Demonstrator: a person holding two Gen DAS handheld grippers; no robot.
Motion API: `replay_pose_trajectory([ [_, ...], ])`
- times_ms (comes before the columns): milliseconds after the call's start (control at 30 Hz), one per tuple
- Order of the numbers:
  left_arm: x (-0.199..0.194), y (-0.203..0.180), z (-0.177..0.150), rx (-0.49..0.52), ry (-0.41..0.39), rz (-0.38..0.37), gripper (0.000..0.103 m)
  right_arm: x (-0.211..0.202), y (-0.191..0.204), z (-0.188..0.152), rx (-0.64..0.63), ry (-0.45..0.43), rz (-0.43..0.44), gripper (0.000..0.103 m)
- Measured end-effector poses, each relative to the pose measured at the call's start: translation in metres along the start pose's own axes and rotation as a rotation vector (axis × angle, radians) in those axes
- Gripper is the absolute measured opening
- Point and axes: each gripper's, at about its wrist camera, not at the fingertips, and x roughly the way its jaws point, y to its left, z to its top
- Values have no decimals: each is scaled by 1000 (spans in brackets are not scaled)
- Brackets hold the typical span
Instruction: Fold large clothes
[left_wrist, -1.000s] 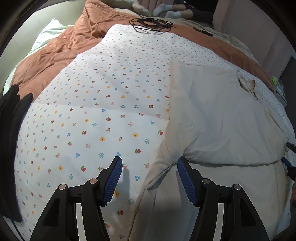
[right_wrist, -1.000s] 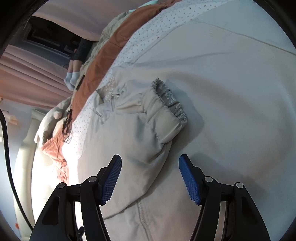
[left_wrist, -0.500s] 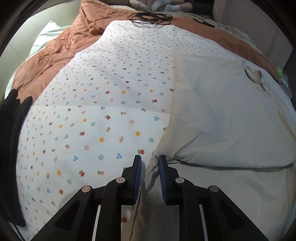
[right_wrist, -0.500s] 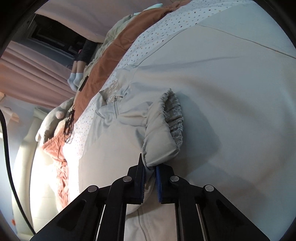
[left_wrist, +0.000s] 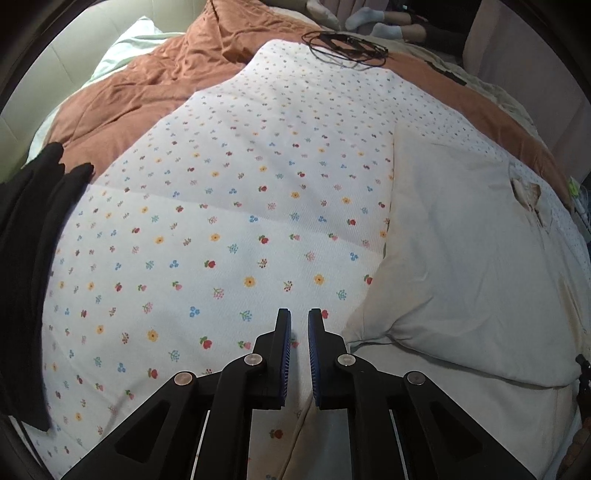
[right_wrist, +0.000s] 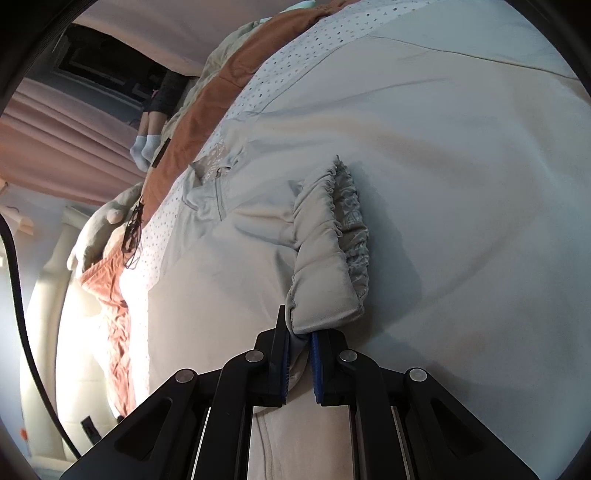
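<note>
A bed carries a white floral sheet spread over most of it, with a rumpled brown quilt along the far edge. A cream jacket lies flat on the sheet toward the near edge, on the right side of the left wrist view, its collar opening turned to the bed's right edge. A black garment lies at the left edge of the sheet. A coil of black cable rests on the far end of the sheet, and a person's socked feet show beyond it.

The jacket's gathered sleeve is doubled back across the body. The right gripper has its fingers clamped on the sleeve's folded end. The left gripper sits by the jacket's near-left corner, its fingers closing to a narrow slit. The cream edge runs up under them, but I cannot tell whether they pinch it.
</note>
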Motion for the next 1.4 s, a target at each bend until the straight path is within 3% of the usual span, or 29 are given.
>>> replay_pose_trajectory([
  [200,-15,-8,1,3,-29,-43,15,16,2,14,3,11,16,10],
  [300,-17,-11,-1,-1,-30,-61,33,21,4,22,-24,1,30,10],
  [367,-24,-15,-2,-4,-49,-74,59,24,5,26,-37,4,27,14],
  [467,-38,-20,-4,-13,-97,-100,75,23,1,28,-21,26,12,25],
  [533,-45,-25,-6,-12,-115,-120,76,11,1,26,-11,26,14,44],
  [600,-50,-30,-8,-7,-127,-135,76,-8,2,25,-31,-5,11,57],
  [633,-53,-33,-9,-4,-131,-140,76,-17,3,25,-42,-25,9,58],
  [800,-63,-46,-17,7,-153,-166,76,-66,-20,36,-42,-125,-10,58],
  [1167,-74,-80,-37,66,-181,-159,76,-181,-138,75,155,-403,-32,58],
  [1400,-75,-98,-48,94,-201,-151,76,-212,-191,95,208,-487,-56,43],
])
